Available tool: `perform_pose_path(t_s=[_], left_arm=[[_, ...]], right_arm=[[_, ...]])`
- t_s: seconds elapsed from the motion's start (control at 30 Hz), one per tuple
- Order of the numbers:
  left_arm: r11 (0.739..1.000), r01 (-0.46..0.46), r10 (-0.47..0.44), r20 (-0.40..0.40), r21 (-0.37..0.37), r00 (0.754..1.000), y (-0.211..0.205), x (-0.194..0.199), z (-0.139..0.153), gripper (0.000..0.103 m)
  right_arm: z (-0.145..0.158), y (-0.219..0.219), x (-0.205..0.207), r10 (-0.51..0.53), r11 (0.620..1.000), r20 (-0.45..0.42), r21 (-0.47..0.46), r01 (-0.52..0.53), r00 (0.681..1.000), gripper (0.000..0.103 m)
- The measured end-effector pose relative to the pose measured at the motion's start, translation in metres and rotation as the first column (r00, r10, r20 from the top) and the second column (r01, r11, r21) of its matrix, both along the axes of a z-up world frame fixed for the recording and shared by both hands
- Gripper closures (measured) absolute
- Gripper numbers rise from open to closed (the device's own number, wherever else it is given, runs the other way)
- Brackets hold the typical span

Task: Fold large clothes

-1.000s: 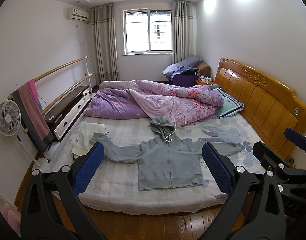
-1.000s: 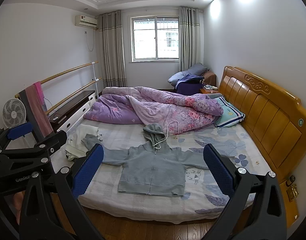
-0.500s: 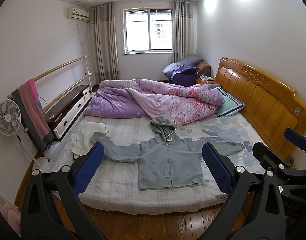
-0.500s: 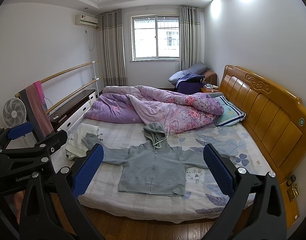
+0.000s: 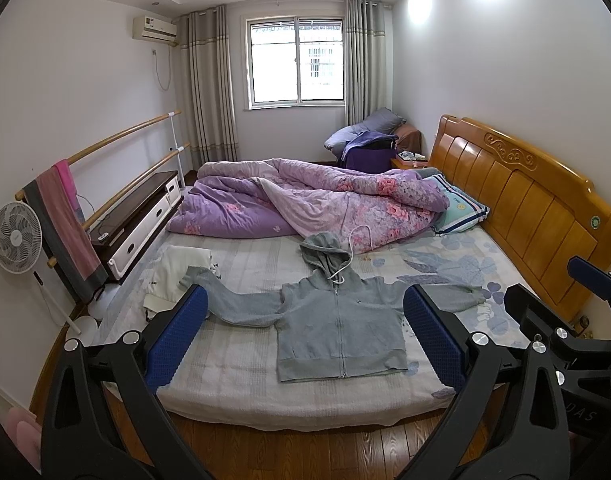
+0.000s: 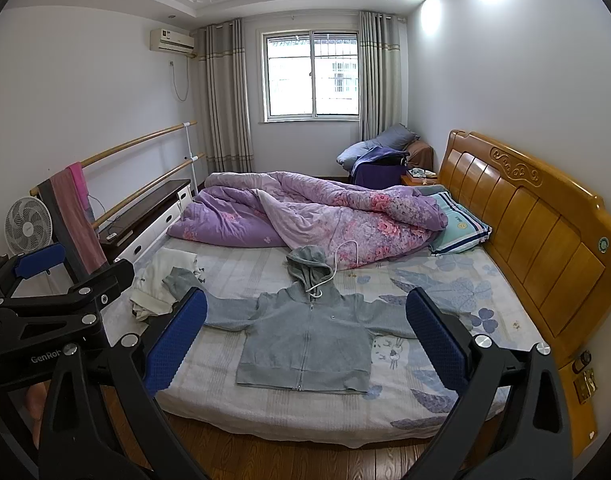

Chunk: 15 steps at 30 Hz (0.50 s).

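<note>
Grey zip hoodie (image 5: pixel 337 320) lies flat, front up, on the near part of the bed (image 5: pixel 241 372), zipper closed, both sleeves spread out sideways, hood pointing toward the quilt; a white drawstring loops up from the collar.

Left gripper (image 5: pixel 305 332): released, blue-padded fingers (image 5: pixel 175 336) spread wide, nothing between them, held off the near edge of the bed with the hoodie framed in the gap. No contact with the garment.

Right gripper (image 6: pixel 305 334): likewise released, fingers wide apart and empty, held off the same edge, just beside the left gripper, whose body shows at the left margin of the right wrist view.

Surroundings: the hoodie's left-hand sleeve end rests on a pile of white clothes (image 5: pixel 177 276) near the bed's left edge. Beyond the hood, a crumpled purple floral quilt (image 5: pixel 325 204) covers the far half of the mattress. A striped pillow (image 5: pixel 459 210) lies against the wooden headboard (image 5: pixel 521 200) on the right. A white standing fan (image 5: pixel 15 238) stands by the left wall, beside a towel (image 5: pixel 67 220) hung over wooden rails.
</note>
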State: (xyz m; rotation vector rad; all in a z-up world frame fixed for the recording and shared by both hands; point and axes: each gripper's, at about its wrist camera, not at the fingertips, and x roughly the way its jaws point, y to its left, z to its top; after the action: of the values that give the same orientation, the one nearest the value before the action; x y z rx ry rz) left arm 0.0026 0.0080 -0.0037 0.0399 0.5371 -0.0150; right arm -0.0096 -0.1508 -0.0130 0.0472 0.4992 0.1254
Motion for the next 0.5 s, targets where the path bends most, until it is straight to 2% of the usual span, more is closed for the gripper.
perform_pose_path(t_s=[0.5], left_arm=[[1.0, -0.004, 0.004, -0.001, 0.004, 1.0, 0.0057, -0.0005, -0.0025, 0.005]], right_arm=[[-0.0012, -0.0003, 0.0058, 0.007, 1.0, -0.009, 0.004, -0.007, 1.0, 0.007]])
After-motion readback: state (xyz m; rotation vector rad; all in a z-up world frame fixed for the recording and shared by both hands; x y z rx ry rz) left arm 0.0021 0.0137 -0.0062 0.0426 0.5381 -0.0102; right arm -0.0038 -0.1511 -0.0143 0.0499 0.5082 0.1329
